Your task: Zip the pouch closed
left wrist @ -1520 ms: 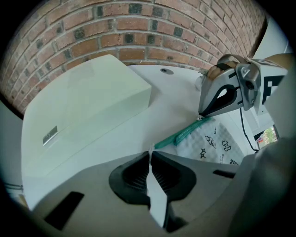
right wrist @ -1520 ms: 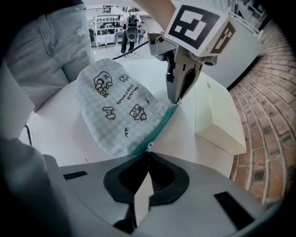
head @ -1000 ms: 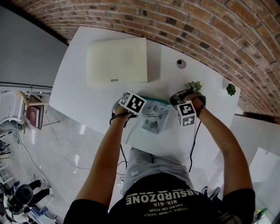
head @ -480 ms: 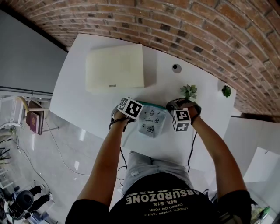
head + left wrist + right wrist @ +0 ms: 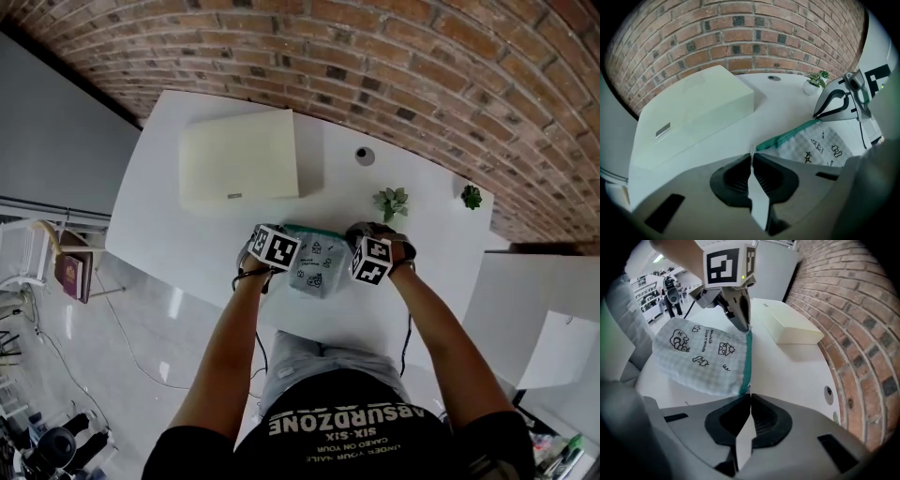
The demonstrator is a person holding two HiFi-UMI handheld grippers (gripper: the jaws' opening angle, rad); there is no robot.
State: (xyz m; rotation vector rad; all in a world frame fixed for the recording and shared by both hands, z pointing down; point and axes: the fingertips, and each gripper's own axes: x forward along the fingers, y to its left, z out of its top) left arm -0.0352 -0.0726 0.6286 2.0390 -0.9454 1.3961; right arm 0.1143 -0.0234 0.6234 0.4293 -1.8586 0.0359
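A pale checked pouch (image 5: 317, 269) with small drawings and a teal zipper (image 5: 748, 363) lies near the front of the white table (image 5: 187, 225). My left gripper (image 5: 751, 155) is shut on the pouch's corner at the left end of the zipper. My right gripper (image 5: 749, 397) is shut at the opposite end, where the small zipper pull (image 5: 747, 389) runs into its tips. In the right gripper view the left gripper (image 5: 746, 326) stands on the far end of the teal line. The pouch hangs toward me between both grippers.
A cream box (image 5: 239, 159) lies at the back left of the table. Two small potted plants (image 5: 392, 201) (image 5: 471, 196) and a round cable hole (image 5: 364, 156) sit toward the brick wall. The table's front edge is just below the pouch.
The right gripper has rolled about its own axis, turning its marker cube. Both grippers stay at the pouch's zipper ends. The head camera has shifted a little.
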